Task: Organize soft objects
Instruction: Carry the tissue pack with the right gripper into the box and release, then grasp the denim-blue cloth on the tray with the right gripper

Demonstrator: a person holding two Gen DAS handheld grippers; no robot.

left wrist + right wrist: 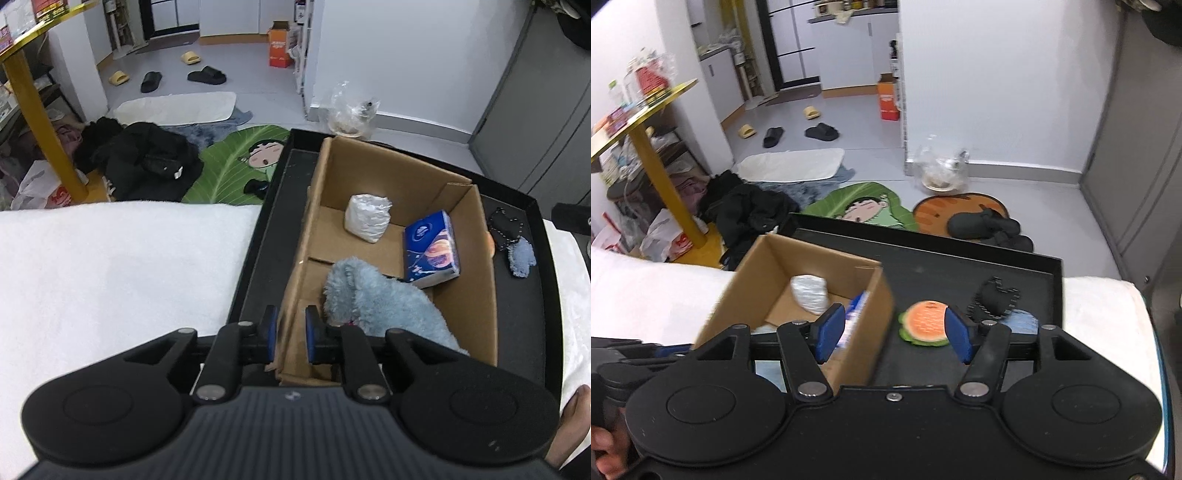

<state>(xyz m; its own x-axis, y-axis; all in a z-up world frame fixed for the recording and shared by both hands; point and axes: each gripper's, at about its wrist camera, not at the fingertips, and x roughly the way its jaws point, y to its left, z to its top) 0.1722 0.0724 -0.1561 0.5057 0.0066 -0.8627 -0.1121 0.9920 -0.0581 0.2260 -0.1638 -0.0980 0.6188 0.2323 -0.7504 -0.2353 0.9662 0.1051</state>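
While the left gripper (pixel 290 334) pinches the open brown cardboard box (pixel 373 236) by its wall, the round orange-and-green plush burger (pixel 925 323) lies on the black tray (pixel 960 273) at twelve o'clock between the right gripper (pixel 894 330) jaws, open and empty.

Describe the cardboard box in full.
The box is plain brown corrugated cardboard, open-topped, its flaps folded inside. It stands upright in a black tray on white cloth. Inside lie a white packet, a blue tissue pack and a fluffy blue toy. The left tool is shut on its near wall.
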